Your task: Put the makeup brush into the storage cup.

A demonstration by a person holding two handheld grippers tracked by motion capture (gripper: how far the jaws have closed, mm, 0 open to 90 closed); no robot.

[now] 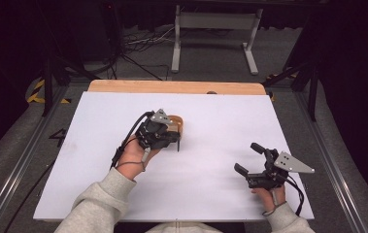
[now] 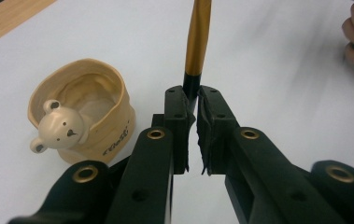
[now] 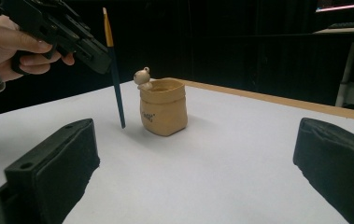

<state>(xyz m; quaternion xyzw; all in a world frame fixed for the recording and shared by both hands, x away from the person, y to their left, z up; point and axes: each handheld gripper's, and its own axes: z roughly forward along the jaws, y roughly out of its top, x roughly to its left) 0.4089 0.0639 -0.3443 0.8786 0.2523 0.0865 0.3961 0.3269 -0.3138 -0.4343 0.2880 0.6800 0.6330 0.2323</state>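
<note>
1. Now the left gripper (image 1: 168,138) grasps a brush (image 3: 114,74), nearly upright, tip just above the table (image 1: 220,121).
2. Just beside it stands a bear pot (image 3: 163,112).
3. Right gripper (image 1: 250,158) is released, jaws wide apart.

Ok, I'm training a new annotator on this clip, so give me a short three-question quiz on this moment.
1. True or false: the left gripper is shut on the paintbrush.
2. Where is the paintbrush relative to the bear pot? A) inside it B) beside it, outside C) lying flat on the table
3. Fill in: the right gripper has its jaws ____ with nothing between them.

Key: 1 true; 2 B; 3 open.
</note>
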